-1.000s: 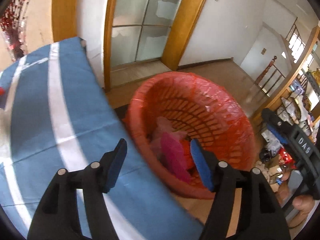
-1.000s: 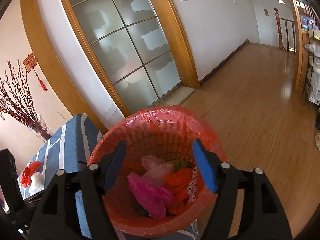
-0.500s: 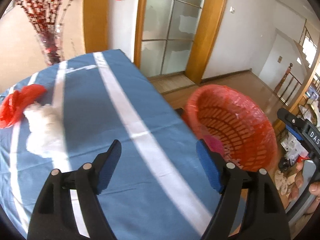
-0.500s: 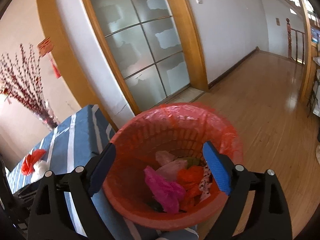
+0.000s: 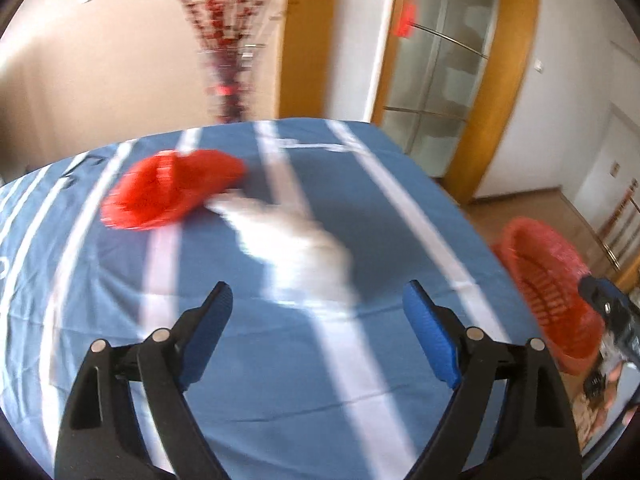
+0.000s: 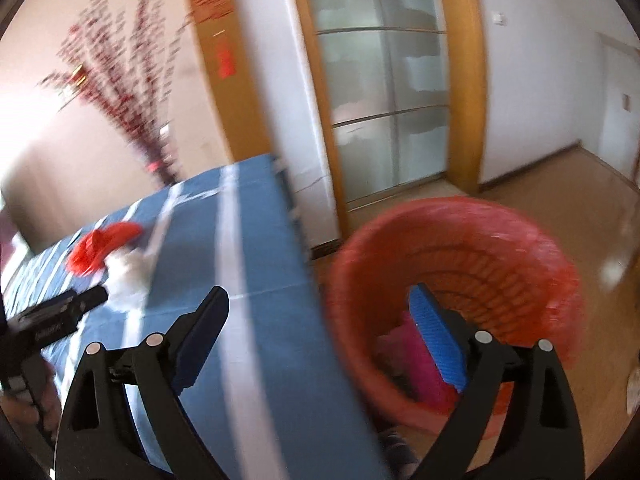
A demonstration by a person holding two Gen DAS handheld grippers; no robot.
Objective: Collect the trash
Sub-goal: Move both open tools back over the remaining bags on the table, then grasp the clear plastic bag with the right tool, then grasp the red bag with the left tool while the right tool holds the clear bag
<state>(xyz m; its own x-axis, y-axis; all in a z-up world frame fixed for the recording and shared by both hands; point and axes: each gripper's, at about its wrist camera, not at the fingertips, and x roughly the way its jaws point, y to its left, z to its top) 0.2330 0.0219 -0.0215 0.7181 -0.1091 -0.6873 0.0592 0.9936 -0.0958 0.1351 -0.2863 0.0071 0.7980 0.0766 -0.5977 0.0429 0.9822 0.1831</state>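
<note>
Red bin (image 6: 480,248) beside blue table (image 6: 256,248)

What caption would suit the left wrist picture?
Open left gripper over a blue striped tablecloth, facing white trash and red trash; red basket at right.

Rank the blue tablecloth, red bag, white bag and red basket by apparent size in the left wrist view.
1. blue tablecloth
2. white bag and red bag: alike, blurred, unranked
3. red basket: looks smallest, but farther and partly cut off
</note>
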